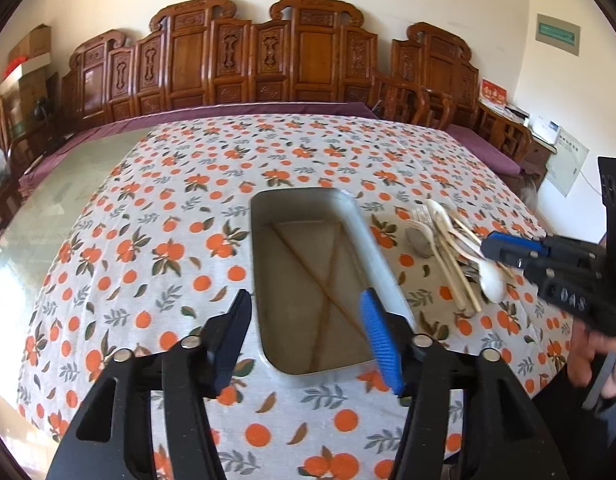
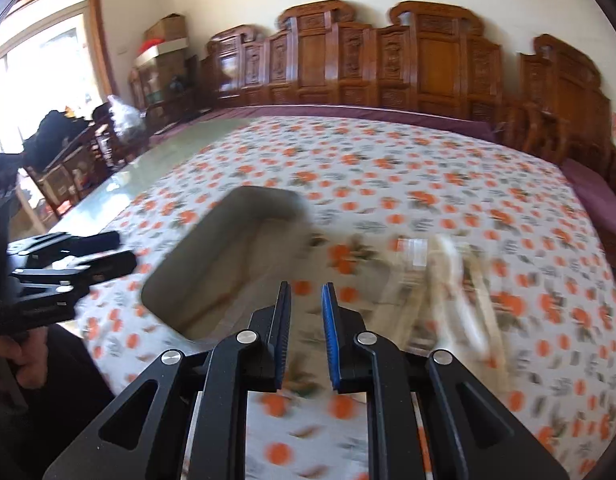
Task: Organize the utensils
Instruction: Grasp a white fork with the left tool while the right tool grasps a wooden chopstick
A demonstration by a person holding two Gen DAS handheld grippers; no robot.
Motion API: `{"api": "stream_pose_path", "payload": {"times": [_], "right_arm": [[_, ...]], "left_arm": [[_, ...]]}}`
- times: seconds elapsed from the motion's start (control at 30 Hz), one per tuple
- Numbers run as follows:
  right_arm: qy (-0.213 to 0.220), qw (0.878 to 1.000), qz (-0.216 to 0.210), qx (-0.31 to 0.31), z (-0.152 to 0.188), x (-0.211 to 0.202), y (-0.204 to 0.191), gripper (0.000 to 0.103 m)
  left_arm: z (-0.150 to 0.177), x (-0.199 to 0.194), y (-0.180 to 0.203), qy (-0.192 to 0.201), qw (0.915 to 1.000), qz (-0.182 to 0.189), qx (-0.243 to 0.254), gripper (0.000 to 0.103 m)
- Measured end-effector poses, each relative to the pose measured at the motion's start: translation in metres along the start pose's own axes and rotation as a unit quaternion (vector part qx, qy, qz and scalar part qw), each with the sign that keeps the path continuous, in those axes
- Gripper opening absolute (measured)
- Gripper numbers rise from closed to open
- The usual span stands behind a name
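While ribbed blue-padded left tool (image 1: 306, 322) gapes | rectangular metal tray (image 1: 361, 232) | thin chopsticks (image 1: 327, 280)

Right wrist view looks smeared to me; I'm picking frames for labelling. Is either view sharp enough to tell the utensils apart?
Left wrist view: sharp; spoons and forks in the utensil pile separate clearly beside the tray, with fisheye bending at the edges. Right wrist view: motion blur smears the pile and tablecloth; only the right gripper stays crisp.
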State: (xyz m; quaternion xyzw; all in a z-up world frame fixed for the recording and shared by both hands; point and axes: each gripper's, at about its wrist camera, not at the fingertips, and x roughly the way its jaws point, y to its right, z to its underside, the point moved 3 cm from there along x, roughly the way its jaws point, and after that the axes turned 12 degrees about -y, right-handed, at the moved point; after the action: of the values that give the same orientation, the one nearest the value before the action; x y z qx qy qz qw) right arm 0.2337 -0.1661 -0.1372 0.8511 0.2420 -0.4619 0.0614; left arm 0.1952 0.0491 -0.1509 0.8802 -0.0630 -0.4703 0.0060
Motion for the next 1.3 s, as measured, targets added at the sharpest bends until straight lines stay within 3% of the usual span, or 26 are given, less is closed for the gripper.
{"api": "stream_pose_path", "payload": {"times": [0.23, 0.53, 0.7, 0.93, 1.3], "right_arm": [[0.001, 0.997, 0.061, 0.038, 0.012, -0.013, 0.079, 0.018], [-0.004, 0.996, 0.08, 0.05, 0.008, 0.001, 0.134, 0.018], [-0.028, 0.996, 0.067, 0.056, 0.013, 0.027, 0.146, 0.018], [-0.075, 0.993, 0.051, 0.078, 0.03, 0.061, 0.163, 0.018], [-0.1, 0.991, 0.074, 0.059, 0.039, 0.071, 0.165, 0.017]], "left_arm": [[-0.003, 0.0, 0.033, -0.006, 0.9996, 0.019, 0.022, 0.062], [-0.009, 0.011, 0.075, -0.019, 0.9979, 0.02, 0.059, 0.062], [-0.014, 0.024, 0.099, -0.027, 0.9957, 0.015, 0.088, 0.062], [-0.019, 0.046, 0.115, -0.046, 0.9944, 0.023, 0.092, 0.062], [-0.028, 0.074, 0.132, -0.073, 0.9925, 0.033, 0.093, 0.062]]}}
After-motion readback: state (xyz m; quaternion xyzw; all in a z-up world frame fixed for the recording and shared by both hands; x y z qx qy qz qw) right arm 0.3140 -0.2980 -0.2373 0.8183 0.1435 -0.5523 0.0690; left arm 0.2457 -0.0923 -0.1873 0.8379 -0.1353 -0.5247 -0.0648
